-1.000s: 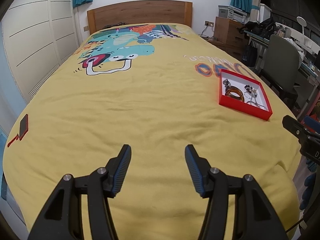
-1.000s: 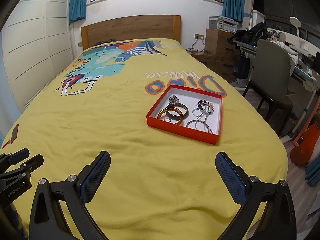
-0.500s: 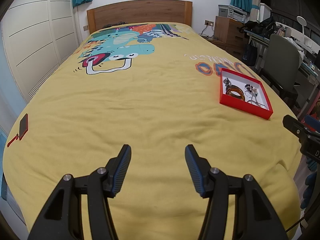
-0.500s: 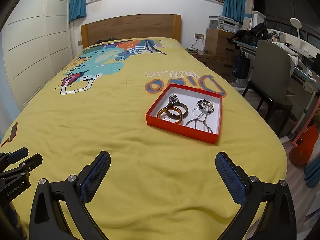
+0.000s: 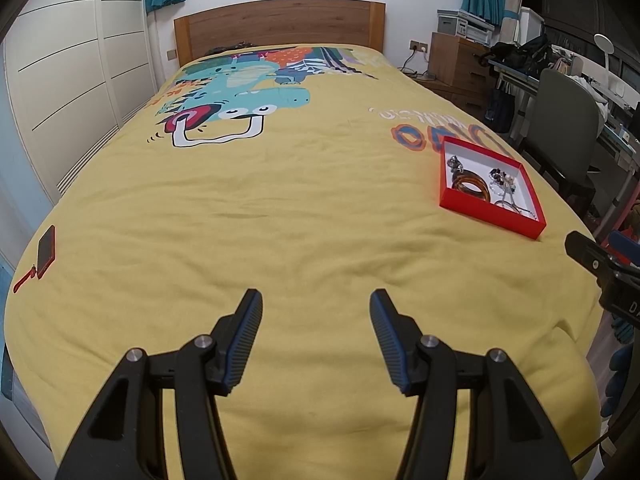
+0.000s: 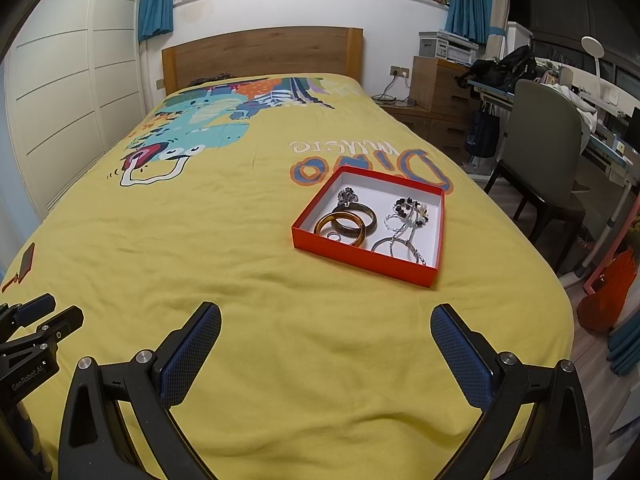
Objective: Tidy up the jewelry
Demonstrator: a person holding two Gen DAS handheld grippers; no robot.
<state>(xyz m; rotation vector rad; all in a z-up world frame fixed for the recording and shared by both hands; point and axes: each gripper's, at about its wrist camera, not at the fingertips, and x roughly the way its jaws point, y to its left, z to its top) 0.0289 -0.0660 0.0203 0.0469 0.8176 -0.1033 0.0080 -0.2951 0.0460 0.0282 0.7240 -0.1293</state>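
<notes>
A red shallow box with a white inside lies on the yellow bedspread; it also shows at the right of the left wrist view. In it lie amber and dark bangles, a small ring, a silver brooch, a beaded piece and silver bracelets. My right gripper is wide open and empty, above the bed in front of the box. My left gripper is open and empty, over the bed's near middle, well left of the box.
A red phone with a strap lies at the bed's left edge. A wooden headboard stands at the far end. A grey chair, desk and drawers stand to the right. White wardrobe doors line the left.
Both views have drifted slightly; the box sits a touch nearer in the right wrist view. Both grippers stay open and empty.
</notes>
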